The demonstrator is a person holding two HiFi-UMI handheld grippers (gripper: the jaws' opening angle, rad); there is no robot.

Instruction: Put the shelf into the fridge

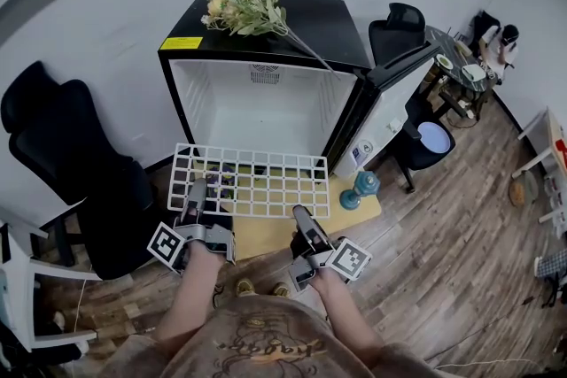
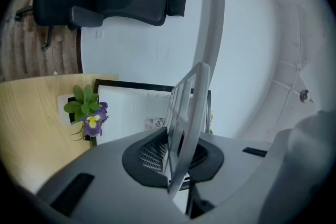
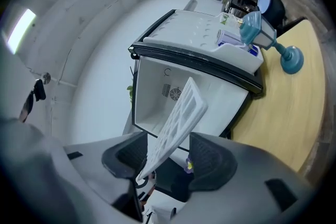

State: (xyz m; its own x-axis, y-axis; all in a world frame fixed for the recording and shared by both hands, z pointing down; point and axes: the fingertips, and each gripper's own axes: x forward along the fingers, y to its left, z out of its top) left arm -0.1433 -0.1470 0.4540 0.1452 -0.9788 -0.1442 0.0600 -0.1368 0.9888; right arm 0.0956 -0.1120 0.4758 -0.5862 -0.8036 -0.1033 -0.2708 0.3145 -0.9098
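Note:
The black mini fridge (image 1: pixel 190 97) stands open, its white inside (image 3: pixel 152 92) bare. In front of it a white wire shelf (image 1: pixel 252 181) hangs about level at the fridge's mouth. My left gripper (image 1: pixel 197 192) holds the shelf's near left edge; in the left gripper view the shelf (image 2: pixel 184 113) stands edge-on with my left gripper (image 2: pixel 177 157) shut on it. My right gripper (image 1: pixel 301 215) is at the near right edge. There the shelf (image 3: pixel 181 113) crosses aslant inside my right gripper (image 3: pixel 168 157), which is open, with gaps to both pads (image 3: pixel 210 160).
The fridge door (image 1: pixel 394 97) swings open to the right. A flower bunch (image 1: pixel 248 4) lies on top. A blue dumbbell (image 1: pixel 361 186) stands on the yellow mat (image 1: pixel 266 233). A small purple-flowered plant (image 2: pixel 90 119) sits under the shelf. A black office chair (image 1: pixel 71 164) stands left.

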